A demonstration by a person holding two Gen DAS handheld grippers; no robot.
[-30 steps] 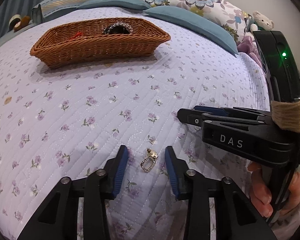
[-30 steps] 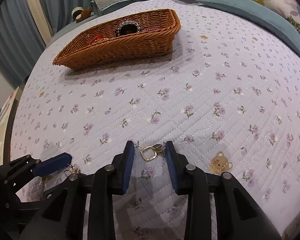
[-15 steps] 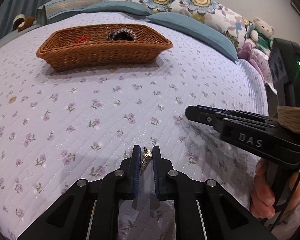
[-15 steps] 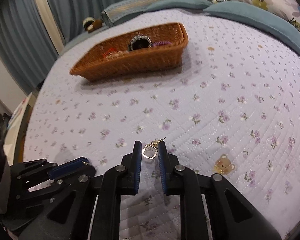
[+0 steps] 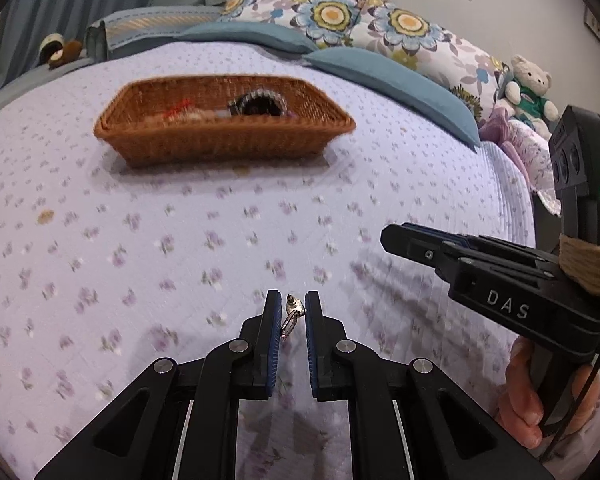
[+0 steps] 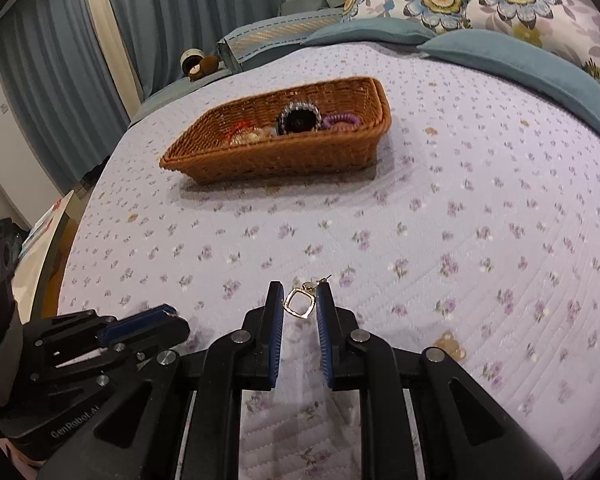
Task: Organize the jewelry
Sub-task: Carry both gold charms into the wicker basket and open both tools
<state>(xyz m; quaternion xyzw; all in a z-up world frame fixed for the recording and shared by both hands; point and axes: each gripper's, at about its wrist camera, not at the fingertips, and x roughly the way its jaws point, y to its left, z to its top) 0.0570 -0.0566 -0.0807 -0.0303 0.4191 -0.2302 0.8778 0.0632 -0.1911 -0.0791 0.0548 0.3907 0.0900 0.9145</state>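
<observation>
My left gripper [image 5: 293, 306] is shut on a small gold earring [image 5: 291, 314], held edge-on above the bedspread. My right gripper [image 6: 300, 300] is shut on a matching gold earring with a square hoop [image 6: 299, 301], also lifted off the bed. A brown wicker basket [image 5: 224, 145] sits far ahead on the bed; it also shows in the right wrist view [image 6: 284, 156]. It holds a dark beaded bracelet [image 6: 298, 117], a purple hair tie [image 6: 342, 120] and red and gold pieces [image 6: 246, 133]. The right gripper appears at the right of the left wrist view [image 5: 396, 236].
The bed has a lilac floral quilt [image 6: 460, 240]. Blue and floral pillows [image 5: 388, 76] lie behind the basket. A teddy bear [image 5: 528, 88] sits at the far right. Curtains [image 6: 60, 60] hang beyond the bed's left edge [image 6: 72, 240].
Both grippers closed on the earrings lying on the quilt, then lifted them. The views now sit higher above the bed and look toward the basket.
</observation>
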